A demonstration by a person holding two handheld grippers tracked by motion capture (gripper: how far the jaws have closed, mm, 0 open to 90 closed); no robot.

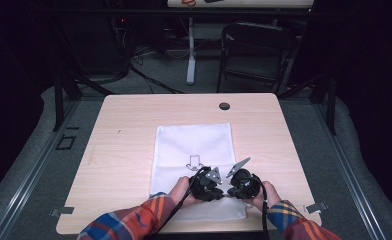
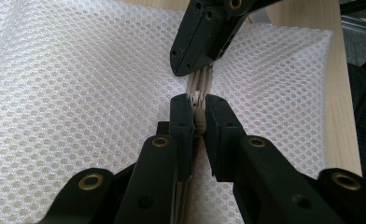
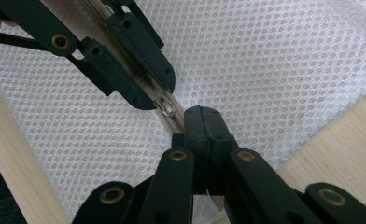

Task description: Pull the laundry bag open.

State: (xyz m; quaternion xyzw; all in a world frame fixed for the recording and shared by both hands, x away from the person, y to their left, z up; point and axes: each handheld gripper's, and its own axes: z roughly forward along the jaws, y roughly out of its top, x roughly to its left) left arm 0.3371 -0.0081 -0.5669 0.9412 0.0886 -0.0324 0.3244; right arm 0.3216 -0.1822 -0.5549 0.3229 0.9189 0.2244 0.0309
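Two grippers met over a white mesh bag (lying near the tabletop's front edge): the left gripper clamped the zipper pull, the right gripper pinched the zipper tape.

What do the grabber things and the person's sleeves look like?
Each gripper, left gripper and right gripper, is black, with brass-coloured rivets on its jointed jaws, a grey three-cornered plate on top and a black cable trailing back. The sleeves are plaid: orange, blue and red.
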